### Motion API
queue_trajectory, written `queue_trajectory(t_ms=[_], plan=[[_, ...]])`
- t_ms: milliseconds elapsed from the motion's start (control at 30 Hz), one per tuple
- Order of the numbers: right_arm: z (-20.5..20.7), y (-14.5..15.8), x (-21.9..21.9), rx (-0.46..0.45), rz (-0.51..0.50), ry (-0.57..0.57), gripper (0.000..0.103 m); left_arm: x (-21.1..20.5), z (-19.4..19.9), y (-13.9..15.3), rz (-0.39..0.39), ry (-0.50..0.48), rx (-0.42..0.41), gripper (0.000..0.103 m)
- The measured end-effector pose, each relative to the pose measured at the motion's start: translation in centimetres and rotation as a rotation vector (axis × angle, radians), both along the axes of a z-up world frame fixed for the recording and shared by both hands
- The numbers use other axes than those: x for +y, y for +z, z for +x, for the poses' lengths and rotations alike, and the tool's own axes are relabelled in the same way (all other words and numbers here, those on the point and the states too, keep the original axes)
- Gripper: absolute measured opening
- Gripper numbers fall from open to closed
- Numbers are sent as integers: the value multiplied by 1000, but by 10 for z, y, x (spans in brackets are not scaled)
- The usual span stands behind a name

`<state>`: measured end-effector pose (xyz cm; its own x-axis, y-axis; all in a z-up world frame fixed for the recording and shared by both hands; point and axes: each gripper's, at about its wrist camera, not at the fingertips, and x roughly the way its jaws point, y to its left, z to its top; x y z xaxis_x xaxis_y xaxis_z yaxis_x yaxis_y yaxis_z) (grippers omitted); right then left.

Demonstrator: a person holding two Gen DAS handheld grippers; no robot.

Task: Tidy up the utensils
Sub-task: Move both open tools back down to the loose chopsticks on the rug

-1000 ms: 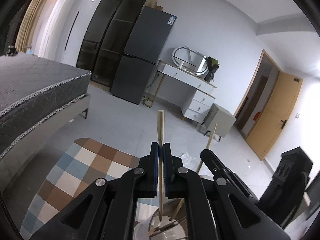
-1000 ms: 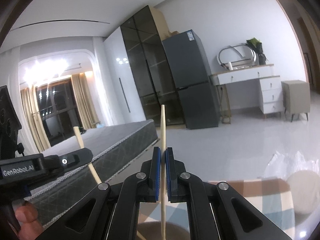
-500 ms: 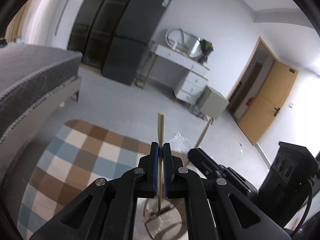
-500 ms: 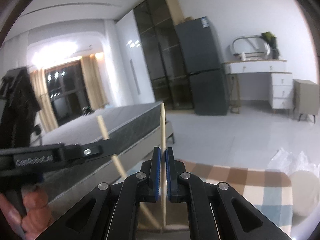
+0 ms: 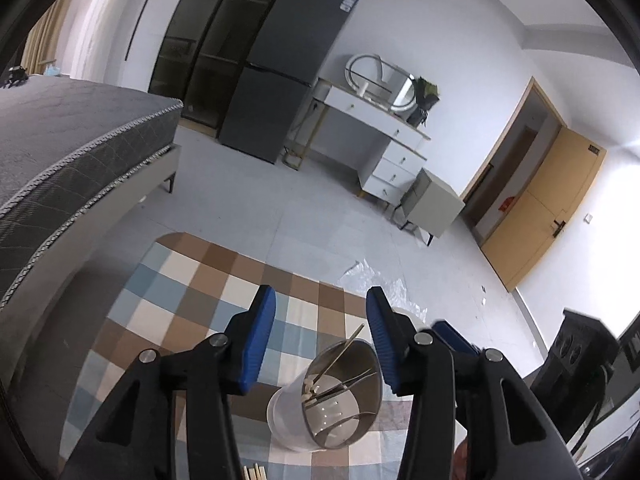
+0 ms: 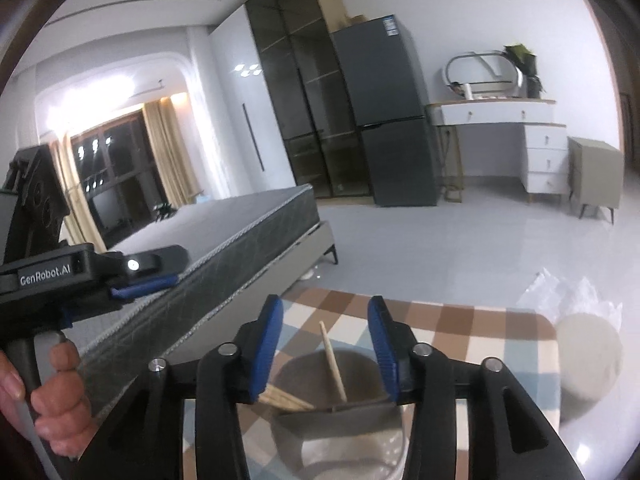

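Observation:
A metal utensil holder [image 5: 340, 396] stands on the checked tablecloth [image 5: 188, 304], just below and ahead of both grippers. Several wooden chopsticks [image 5: 320, 392] lie inside it. My left gripper [image 5: 320, 308] hovers above the holder; its jaws are opening and nothing is between the blue pads. In the right wrist view one chopstick [image 6: 332, 360] leans upright in the holder [image 6: 336, 412]. My right gripper [image 6: 325, 312] hangs over it, jaws opening, pads touching nothing. The left gripper [image 6: 168, 268] shows at the left, held by a person's hand [image 6: 56, 392].
More loose chopsticks [image 5: 254, 472] lie on the cloth at the near edge. A round beige bowl [image 6: 588, 352] and a crumpled plastic bag [image 6: 560, 292] sit at the table's right end. A grey bed [image 6: 224, 240] stands to the left.
Both grippers went from shut on a chopstick each to open. The two chopsticks dropped into the holder. Both grippers rose a little above it.

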<state>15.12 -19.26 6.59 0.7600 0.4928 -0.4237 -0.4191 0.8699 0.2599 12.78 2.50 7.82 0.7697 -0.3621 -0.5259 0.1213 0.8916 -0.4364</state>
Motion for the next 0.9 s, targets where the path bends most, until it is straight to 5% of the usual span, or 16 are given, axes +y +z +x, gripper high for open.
queue_trajectory(t_ms=[333,533,733,900], plan=[[-57,22,-10,-44,4,-20,67,5,-41,32,61,54,-53,61],[-90,30,-4,-67,-15,-1,74,12,-56,32,95,66,-58,62],[-112,28,1,-83,-18,-19,79,25,-79,27,116,157,-99,83],[-132,19,1,-66,-10,-37,82,26,-95,21,177,208,-131,89]])
